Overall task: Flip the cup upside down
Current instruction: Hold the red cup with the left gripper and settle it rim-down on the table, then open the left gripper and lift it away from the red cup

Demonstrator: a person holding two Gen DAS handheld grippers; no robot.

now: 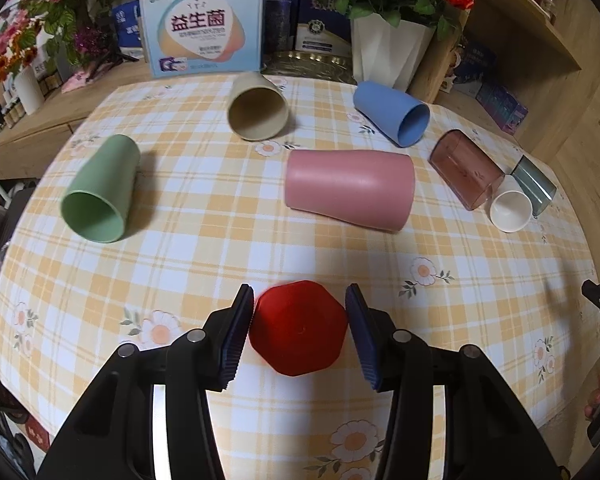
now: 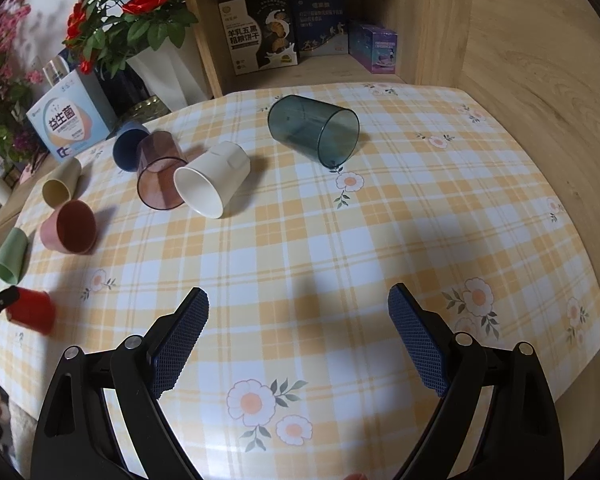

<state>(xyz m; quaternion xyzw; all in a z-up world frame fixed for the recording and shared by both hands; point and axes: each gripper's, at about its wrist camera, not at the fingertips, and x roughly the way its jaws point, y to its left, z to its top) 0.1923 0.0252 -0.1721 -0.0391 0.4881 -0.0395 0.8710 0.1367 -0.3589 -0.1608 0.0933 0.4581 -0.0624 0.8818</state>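
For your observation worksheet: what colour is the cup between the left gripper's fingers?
Red, clearest in the left wrist view.

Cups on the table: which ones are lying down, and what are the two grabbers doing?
red cup: bottom up, between left gripper's fingers
green cup: on its side
beige cup: on its side
blue cup: on its side
pink cup: on its side
brown clear cup: on its side
white cup: on its side
teal clear cup: on its side
left gripper: open around red cup
right gripper: open, empty
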